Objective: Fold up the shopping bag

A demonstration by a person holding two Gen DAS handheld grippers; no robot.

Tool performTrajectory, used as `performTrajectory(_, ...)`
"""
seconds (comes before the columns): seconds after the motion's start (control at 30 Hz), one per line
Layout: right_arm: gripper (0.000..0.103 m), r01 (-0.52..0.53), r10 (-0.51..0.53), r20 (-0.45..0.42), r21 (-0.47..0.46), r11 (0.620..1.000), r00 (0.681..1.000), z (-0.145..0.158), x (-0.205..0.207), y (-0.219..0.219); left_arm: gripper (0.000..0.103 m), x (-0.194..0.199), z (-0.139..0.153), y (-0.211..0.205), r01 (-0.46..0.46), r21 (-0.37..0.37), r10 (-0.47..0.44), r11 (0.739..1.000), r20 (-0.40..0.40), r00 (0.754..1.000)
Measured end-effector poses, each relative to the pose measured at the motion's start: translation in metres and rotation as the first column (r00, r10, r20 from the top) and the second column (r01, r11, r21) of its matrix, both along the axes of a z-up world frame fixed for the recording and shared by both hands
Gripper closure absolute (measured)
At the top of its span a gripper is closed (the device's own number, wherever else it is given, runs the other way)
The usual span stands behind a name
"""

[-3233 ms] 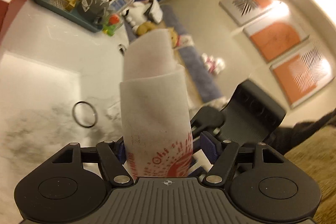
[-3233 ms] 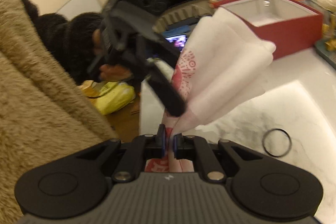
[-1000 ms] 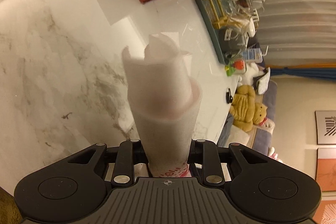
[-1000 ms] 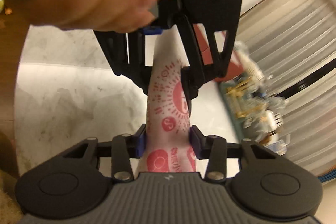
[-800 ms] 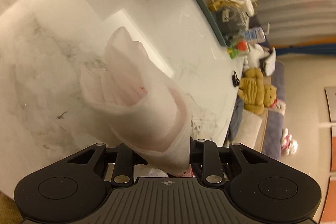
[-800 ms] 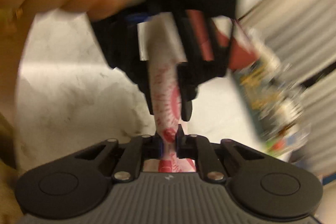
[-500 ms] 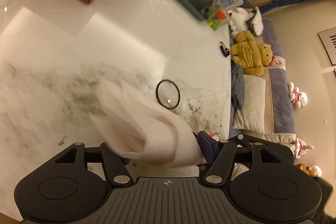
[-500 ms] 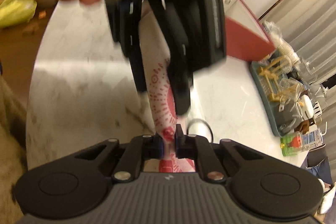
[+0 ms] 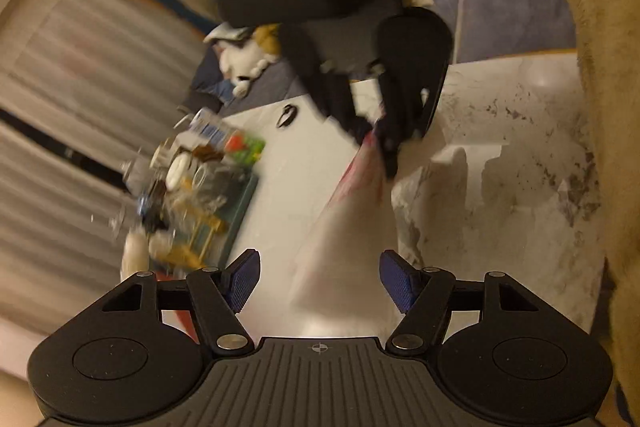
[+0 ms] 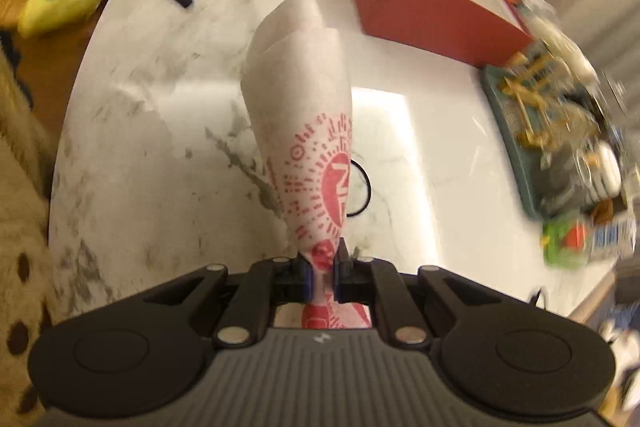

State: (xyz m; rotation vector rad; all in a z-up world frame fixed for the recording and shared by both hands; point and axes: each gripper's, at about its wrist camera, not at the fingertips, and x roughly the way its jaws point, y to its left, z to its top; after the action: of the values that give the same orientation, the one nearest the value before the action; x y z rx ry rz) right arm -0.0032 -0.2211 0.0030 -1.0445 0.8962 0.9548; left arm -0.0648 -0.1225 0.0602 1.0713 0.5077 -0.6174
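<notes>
A white marbled surface (image 10: pixel 168 115) fills the view. A red box (image 10: pixel 424 3) lies on its far side, and a teal tray (image 10: pixel 516 163) of clutter sits right of the box. Nearer than the box, the white shopping bag (image 10: pixel 304 115) with red print stands rolled above the surface, its lower end pinched in the nearly closed right tool (image 10: pixel 320 277). The left tool (image 9: pixel 320 281) has just been opening; its pads stand wide, clear of the bag (image 9: pixel 344 227) between them. A black ring (image 10: pixel 362 187) lies behind the bag.
</notes>
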Motion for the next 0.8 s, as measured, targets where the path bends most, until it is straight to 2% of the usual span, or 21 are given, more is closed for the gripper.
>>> performTrajectory(0.03, 0.095, -0.009, 0.009, -0.030, 0.006, 1.000, 0.999, 0.002, -0.002, 0.005, 0.036, 0.004, -0.003, -0.011, 0.026, 0.037, -0.026, 0.999, 0.001, 1.000)
performTrajectory(0.1, 0.095, -0.049, 0.049, -0.037, 0.004, 0.999, 0.998, 0.006, -0.007, 0.016, 0.036, 0.015, -0.009, -0.022, 0.022, 0.049, -0.019, 0.999, -0.071, 0.997)
performTrajectory(0.2, 0.095, -0.088, 0.090, -0.074, 0.030, 0.996, 0.993, 0.013, -0.016, 0.026, 0.036, 0.023, -0.030, -0.025, 0.044, 0.105, -0.032, 0.993, -0.107, 0.994)
performTrajectory(0.23, 0.095, -0.112, 0.114, -0.060, 0.024, 0.993, 0.992, 0.013, -0.020, 0.030, 0.042, 0.024, -0.034, -0.023, 0.052, 0.100, -0.039, 0.994, -0.125, 0.991)
performTrajectory(0.27, 0.095, -0.140, 0.140, -0.035, 0.013, 0.990, 0.990, 0.012, -0.025, 0.032, 0.070, 0.029, -0.040, -0.023, 0.036, 0.076, -0.024, 0.996, -0.160, 0.987)
performTrajectory(0.3, 0.095, -0.168, 0.168, -0.020, -0.004, 0.986, 0.986, 0.009, -0.031, 0.034, 0.083, 0.035, -0.046, -0.023, 0.020, 0.053, -0.009, 0.998, -0.195, 0.981)
performTrajectory(0.37, 0.095, -0.224, 0.224, 0.004, -0.043, 0.974, 0.975, 0.000, -0.041, 0.038, 0.085, 0.039, -0.056, -0.018, 0.004, 0.026, 0.003, 1.000, -0.245, 0.970)
performTrajectory(0.43, 0.094, -0.259, 0.260, 0.014, -0.055, 0.964, 0.965, -0.010, -0.052, 0.040, 0.085, 0.038, -0.066, -0.014, -0.003, 0.039, 0.013, 0.999, -0.241, 0.970)
performTrajectory(0.53, 0.090, -0.309, 0.317, 0.090, -0.089, 0.947, 0.944, -0.030, -0.069, 0.041, 0.085, 0.036, -0.084, -0.011, -0.010, 0.044, 0.021, 0.999, -0.270, 0.963)
performTrajectory(0.63, 0.072, -0.368, 0.390, 0.135, -0.160, 0.916, 0.911, -0.049, -0.092, 0.038, 0.085, 0.030, -0.094, -0.010, -0.012, 0.039, 0.023, 0.999, -0.304, 0.952)
performTrajectory(0.73, 0.070, -0.363, 0.373, 0.112, -0.105, 0.926, 0.921, -0.044, -0.105, 0.028, 0.085, 0.025, -0.096, -0.010, -0.028, 0.018, 0.033, 0.999, -0.338, 0.940)
performTrajectory(0.8, 0.070, -0.328, 0.331, 0.080, -0.057, 0.943, 0.940, -0.038, -0.106, 0.023, 0.085, 0.025, -0.099, -0.005, -0.045, -0.007, 0.039, 0.999, -0.367, 0.929)
